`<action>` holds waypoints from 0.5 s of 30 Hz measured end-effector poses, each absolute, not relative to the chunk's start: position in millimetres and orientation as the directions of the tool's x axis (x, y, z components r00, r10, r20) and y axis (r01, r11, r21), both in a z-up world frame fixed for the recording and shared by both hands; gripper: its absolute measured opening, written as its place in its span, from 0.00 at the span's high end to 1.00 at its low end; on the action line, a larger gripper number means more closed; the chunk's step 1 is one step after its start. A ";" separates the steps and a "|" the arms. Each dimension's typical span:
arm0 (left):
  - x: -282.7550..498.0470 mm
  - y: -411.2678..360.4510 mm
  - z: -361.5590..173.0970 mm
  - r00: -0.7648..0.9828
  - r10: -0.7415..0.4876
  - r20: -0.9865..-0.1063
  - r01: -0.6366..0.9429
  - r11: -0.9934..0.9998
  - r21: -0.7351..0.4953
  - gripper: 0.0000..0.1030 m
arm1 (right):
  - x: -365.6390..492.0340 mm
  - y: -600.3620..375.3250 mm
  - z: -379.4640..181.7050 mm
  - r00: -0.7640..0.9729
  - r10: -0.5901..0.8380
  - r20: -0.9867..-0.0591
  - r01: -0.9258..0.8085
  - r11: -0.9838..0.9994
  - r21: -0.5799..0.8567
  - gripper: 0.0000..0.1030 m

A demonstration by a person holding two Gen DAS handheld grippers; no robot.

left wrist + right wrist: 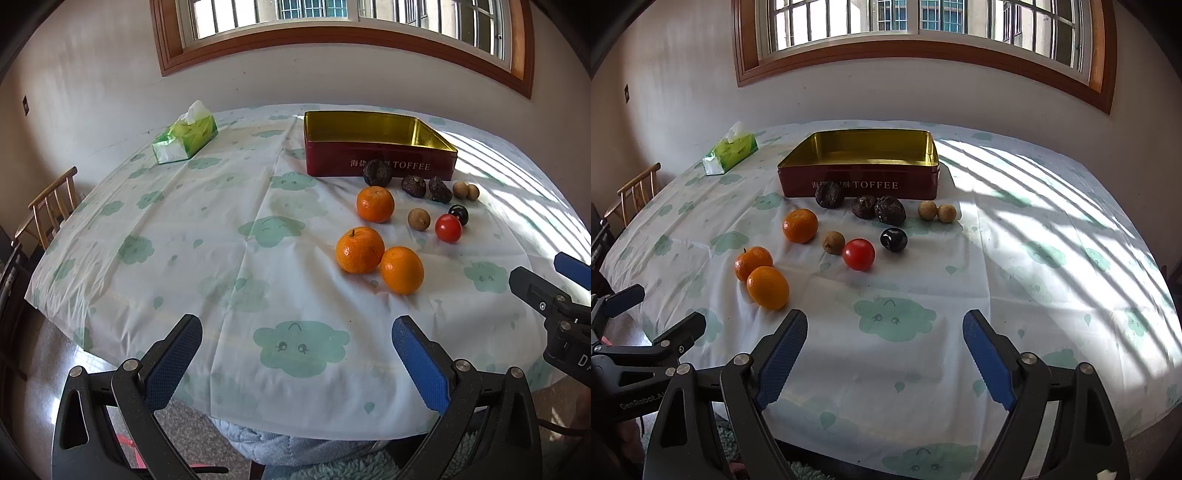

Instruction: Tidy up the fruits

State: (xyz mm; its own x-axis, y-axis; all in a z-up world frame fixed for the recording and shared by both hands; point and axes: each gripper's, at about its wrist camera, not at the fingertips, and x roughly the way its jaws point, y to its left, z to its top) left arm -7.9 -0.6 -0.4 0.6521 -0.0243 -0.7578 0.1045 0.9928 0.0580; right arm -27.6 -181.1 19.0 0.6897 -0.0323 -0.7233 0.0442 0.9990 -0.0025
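Observation:
An open red toffee tin with a gold inside stands at the back of the table, with nothing in it. In front of it lie three oranges, a red tomato, a dark plum, three dark wrinkled fruits and three small tan round fruits. My left gripper is open above the near table edge, nothing between its fingers. My right gripper is open too, short of the fruits.
A green tissue box sits at the back left. A wooden chair stands left of the table. The tablecloth hangs over the near edge; its right half lies in striped sunlight. A wall with a window rises behind.

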 end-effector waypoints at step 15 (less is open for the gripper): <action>-8.6 -0.7 -1.0 0.653 -0.024 -0.757 0.104 0.993 0.058 0.01 | -28.0 -177.4 18.1 0.686 -0.031 -0.727 0.037 0.999 -0.009 0.19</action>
State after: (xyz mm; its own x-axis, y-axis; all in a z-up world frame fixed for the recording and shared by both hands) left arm -8.6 -0.7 -1.0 0.6526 -0.0241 -0.7573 0.1037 0.9929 0.0578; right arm -28.0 -177.4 18.1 0.6861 -0.0315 -0.7268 0.0366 0.9993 -0.0087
